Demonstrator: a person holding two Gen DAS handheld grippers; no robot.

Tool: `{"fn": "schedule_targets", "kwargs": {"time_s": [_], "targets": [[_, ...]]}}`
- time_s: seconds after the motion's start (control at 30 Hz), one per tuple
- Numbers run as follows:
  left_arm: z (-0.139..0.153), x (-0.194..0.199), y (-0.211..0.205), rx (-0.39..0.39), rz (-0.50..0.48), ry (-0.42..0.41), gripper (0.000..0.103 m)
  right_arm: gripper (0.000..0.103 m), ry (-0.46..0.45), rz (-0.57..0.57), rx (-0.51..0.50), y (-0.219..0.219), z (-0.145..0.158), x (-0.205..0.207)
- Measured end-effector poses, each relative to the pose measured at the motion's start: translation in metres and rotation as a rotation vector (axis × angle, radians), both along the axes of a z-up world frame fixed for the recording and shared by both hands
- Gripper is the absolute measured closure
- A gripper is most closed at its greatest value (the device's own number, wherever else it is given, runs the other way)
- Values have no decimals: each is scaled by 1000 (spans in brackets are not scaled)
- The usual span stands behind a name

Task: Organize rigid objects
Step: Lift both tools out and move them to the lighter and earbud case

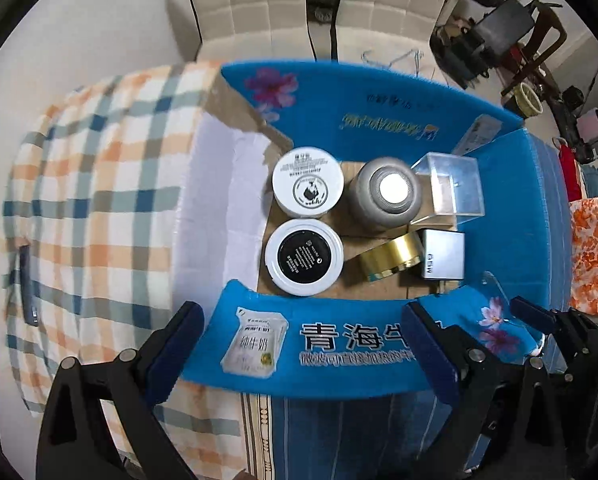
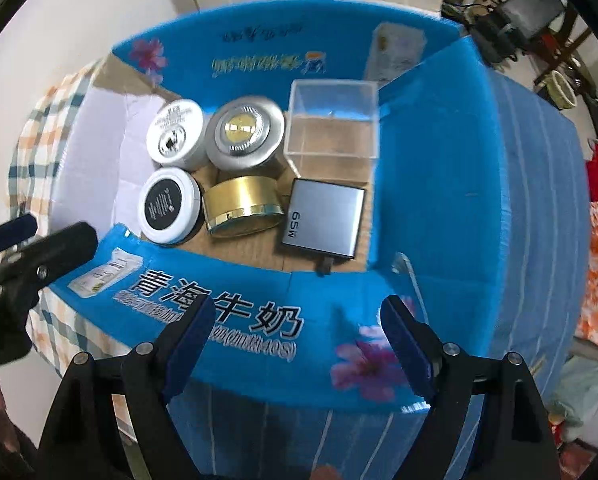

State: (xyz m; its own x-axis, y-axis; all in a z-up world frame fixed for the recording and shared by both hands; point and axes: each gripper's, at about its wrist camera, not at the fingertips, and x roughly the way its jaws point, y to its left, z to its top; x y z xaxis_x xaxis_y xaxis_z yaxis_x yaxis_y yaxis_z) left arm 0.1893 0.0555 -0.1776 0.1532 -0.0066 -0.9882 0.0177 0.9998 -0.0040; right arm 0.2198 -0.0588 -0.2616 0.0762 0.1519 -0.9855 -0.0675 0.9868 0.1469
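Both grippers hang over the near flap of the blue carton (image 2: 439, 184), jaws spread wide, nothing between them: left gripper (image 1: 303, 344) and right gripper (image 2: 299, 344).

Carton fills mid-frame in both views, flaps up, sitting on a striped blue cover with a plaid cloth (image 1: 99, 184) at left. No worktop visible.

Contents, big to small:
- clear plastic box (image 2: 333, 124), upper right of the carton floor, hard against the right wall
- grey 65W charger (image 2: 325, 216), lower right, plug towards the near flap
- silver jar (image 2: 245, 136), centre back, touching the white-lid jar
- gold jar (image 2: 241, 206), centre front, tipped on its side
- black-label jar (image 2: 169, 206), lower left
- white-lid jar (image 2: 175, 130), upper left

Judgement: packing looks nearly done, six items inside, nothing loose visible outside. Gold jar is the untidy one. To fix it: come straight down, clear the near flap first, pinch across the jar's rim, stand it upright in the bare cardboard patch in front of it. Avoid nudging the charger.
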Motion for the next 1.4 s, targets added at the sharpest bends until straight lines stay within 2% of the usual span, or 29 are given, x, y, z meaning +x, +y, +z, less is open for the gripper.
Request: {"fn": "schedule_targets", "kwargs": {"time_s": [0.23,0.5,0.67,0.77,0.9,1.07,1.13,1.23,1.33,1.4], "targets": [[41,-12,-20,25,-14,-111,2,16,-115,-29,-15,-19,67,-15],[89,-39,-27,8,-24,-175,2,16,-177,-48,68,-53,152,-39],[100,-49,-42,2,-28,-204,2,16,-197,-51,113,-71,175,-57],[102,-54,-69,-7,-67,-210,2,16,-199,-88,93,-99,179,-70],[87,-60,-131,-40,-162,-200,2,16,-181,-192,-1,-167,165,-93],[43,-69,-221,-77,-336,-94,2,16,-82,-378,-74,-262,121,-120],[21,-73,-256,-72,-389,-53,2,16,-29,-455,-66,-297,96,-133],[-8,-71,-292,-77,-413,-20,2,16,47,-539,0,-338,53,-149],[-44,-72,-318,-46,-421,23,3,16,100,-582,47,-359,17,-155],[-64,-76,-326,-26,-415,58,3,21,129,-608,97,-368,-7,-153]]}}
